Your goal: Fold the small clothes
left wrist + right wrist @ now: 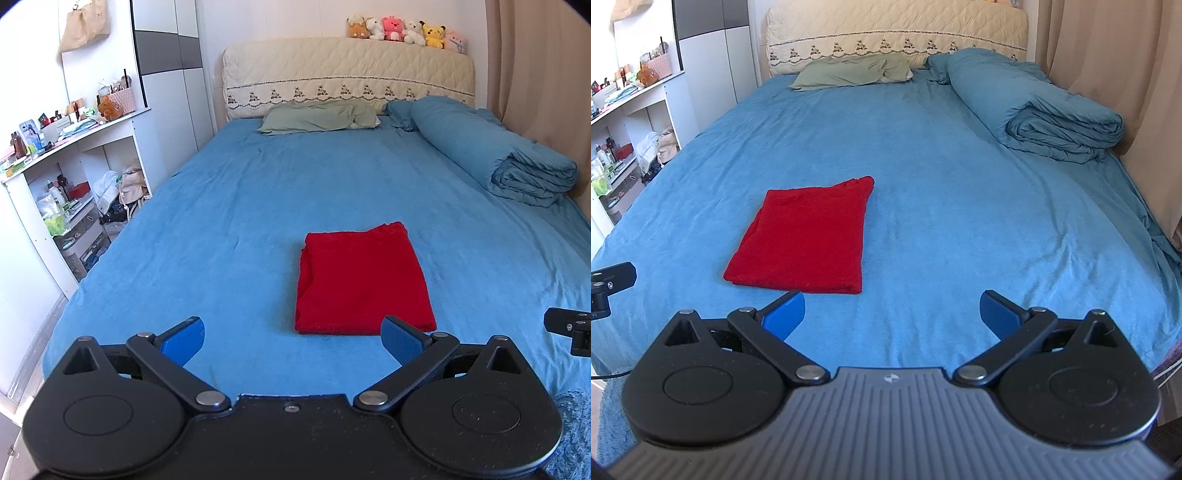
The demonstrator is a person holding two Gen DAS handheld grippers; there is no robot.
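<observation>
I see the folded red garment (364,280) flat on the bed (229,206), long axis toward the headboard (347,70); left hand-held gripper (291,338) and right hand-held gripper (892,314) both spread apart, empty.

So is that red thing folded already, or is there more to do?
It looks done: the red garment lies on the blue bed as a neat flat rectangle. Nothing is in hand; the left gripper and right gripper are both open and empty, short of it. No other unfolded clothes are in view.
</observation>
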